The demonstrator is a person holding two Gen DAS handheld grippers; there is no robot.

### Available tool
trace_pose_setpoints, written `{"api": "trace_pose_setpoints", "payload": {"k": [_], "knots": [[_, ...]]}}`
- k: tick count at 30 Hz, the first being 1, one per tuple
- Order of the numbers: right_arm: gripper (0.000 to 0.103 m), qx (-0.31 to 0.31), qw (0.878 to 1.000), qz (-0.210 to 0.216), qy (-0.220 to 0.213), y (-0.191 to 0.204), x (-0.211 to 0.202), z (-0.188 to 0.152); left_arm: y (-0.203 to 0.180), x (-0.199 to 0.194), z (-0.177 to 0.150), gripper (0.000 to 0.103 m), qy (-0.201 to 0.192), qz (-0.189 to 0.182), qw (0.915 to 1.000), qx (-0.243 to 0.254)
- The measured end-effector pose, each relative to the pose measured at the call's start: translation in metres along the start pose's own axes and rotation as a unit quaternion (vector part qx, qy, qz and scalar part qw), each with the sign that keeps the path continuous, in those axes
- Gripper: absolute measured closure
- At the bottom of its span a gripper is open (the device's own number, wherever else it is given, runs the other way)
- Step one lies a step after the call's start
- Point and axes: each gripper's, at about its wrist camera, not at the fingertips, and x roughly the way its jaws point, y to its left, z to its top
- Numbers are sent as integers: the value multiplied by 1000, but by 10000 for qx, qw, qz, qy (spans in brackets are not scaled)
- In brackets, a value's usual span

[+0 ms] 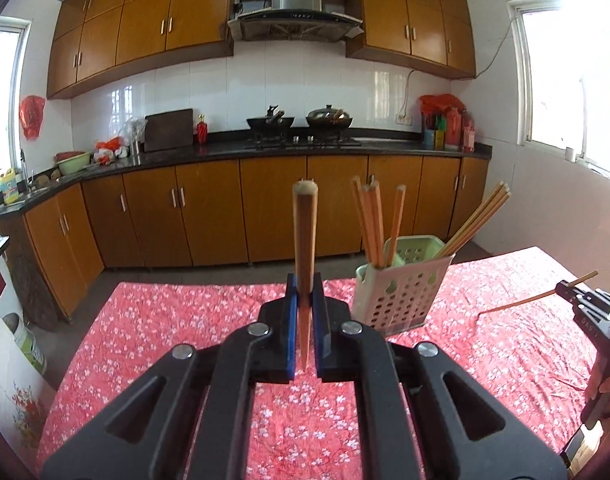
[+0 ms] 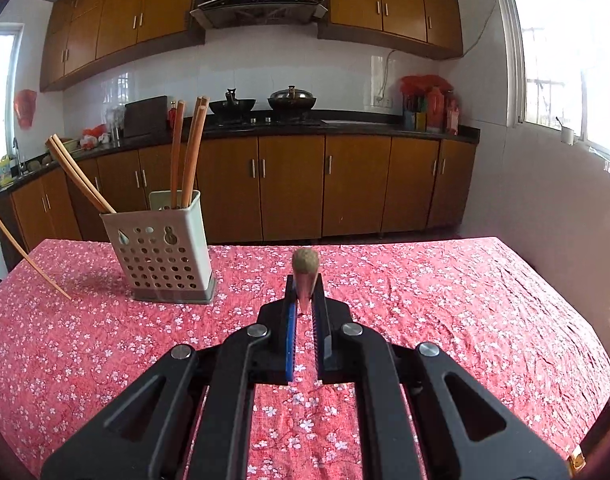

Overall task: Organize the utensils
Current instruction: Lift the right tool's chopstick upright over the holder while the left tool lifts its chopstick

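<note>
My left gripper (image 1: 305, 292) is shut on a wooden chopstick (image 1: 304, 232), which stands nearly upright between the blue pads above the red floral tablecloth (image 1: 185, 320). Right of it stands a pale perforated utensil holder (image 1: 401, 292) with several chopsticks (image 1: 371, 224) leaning in it. My right gripper (image 2: 305, 286) is shut on another chopstick (image 2: 305, 260) that points forward, blunt end toward the far table edge. In the left wrist view the right gripper (image 1: 563, 289) shows at the right edge with its chopstick (image 1: 517, 302) slanting down to the cloth. The holder (image 2: 161, 248) sits left of the right gripper.
The table's far edge (image 2: 345, 242) borders a floor gap in front of brown lower cabinets (image 2: 289, 188). A dark counter carries two woks (image 1: 299, 122) on a stove, bottles (image 1: 451, 128) and a cutting board. Windows are at both sides. A bucket (image 1: 27, 344) stands on the floor at left.
</note>
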Motion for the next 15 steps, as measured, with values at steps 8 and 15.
{"api": "trace_pose_setpoints", "payload": {"k": [8,15], "knots": [[95,96,9998,68,-137,-1,-6,11,-27,-24,40,95,-502,-468,9976,105],[95,243,9985,264,-404,-3,-21,34,-49,-35,71,95,-834,-793,9933,129]]}}
